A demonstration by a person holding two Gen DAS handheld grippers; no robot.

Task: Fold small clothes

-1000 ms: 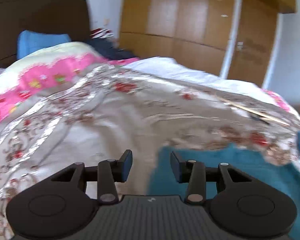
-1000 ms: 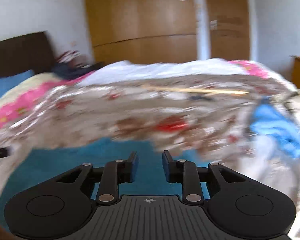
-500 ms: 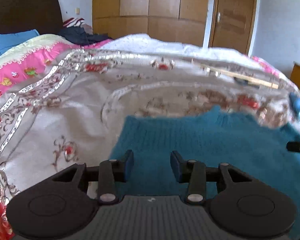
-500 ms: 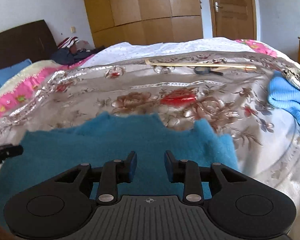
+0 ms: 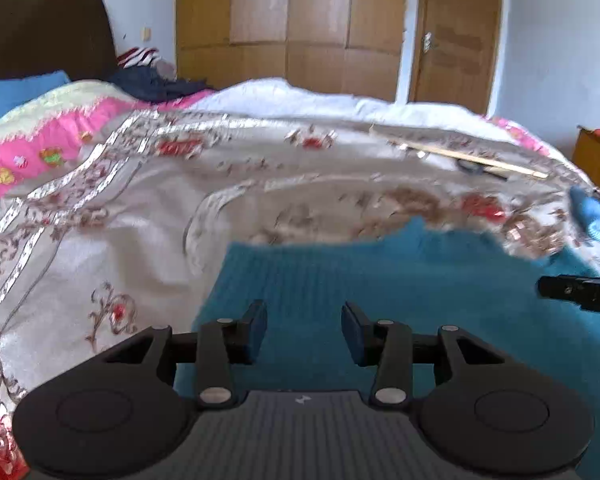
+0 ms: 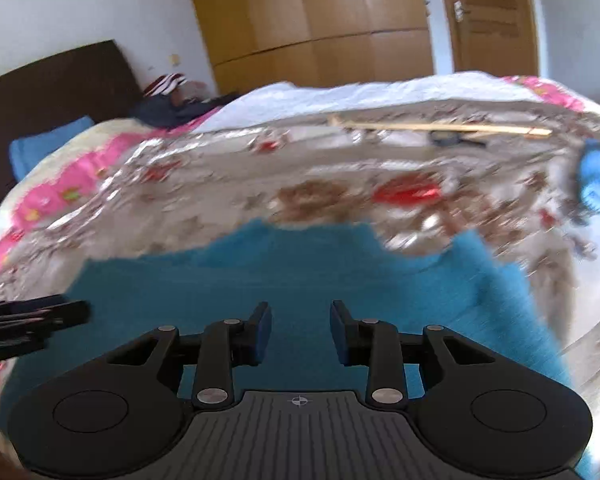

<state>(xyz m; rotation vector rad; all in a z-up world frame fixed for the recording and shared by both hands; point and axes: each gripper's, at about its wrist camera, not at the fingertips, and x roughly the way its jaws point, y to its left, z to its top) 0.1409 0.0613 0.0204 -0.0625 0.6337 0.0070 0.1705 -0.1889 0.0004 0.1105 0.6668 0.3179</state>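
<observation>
A teal knitted sweater [image 5: 380, 280] lies spread flat on the floral bedspread [image 5: 140, 216]; it also shows in the right wrist view [image 6: 300, 276]. My left gripper [image 5: 304, 330] is open and empty, just above the sweater's left part. My right gripper [image 6: 300, 332] is open and empty, over the sweater's middle. The right gripper's tip shows at the right edge of the left wrist view [image 5: 580, 296]; the left gripper's tip shows at the left edge of the right wrist view [image 6: 32, 318].
A light blue garment [image 6: 598, 184] lies at the bed's right edge. A wooden stick [image 6: 440, 127] and a dark tool [image 6: 452, 139] lie further back. Pink quilt [image 5: 40, 152], blue pillow [image 5: 20, 92], dark clothes pile [image 5: 156, 80], headboard and wooden wardrobe [image 5: 300, 24] stand beyond.
Both grippers have swung and shifted slightly over the sweater; the views are blurred by motion. Both stay open and empty.
</observation>
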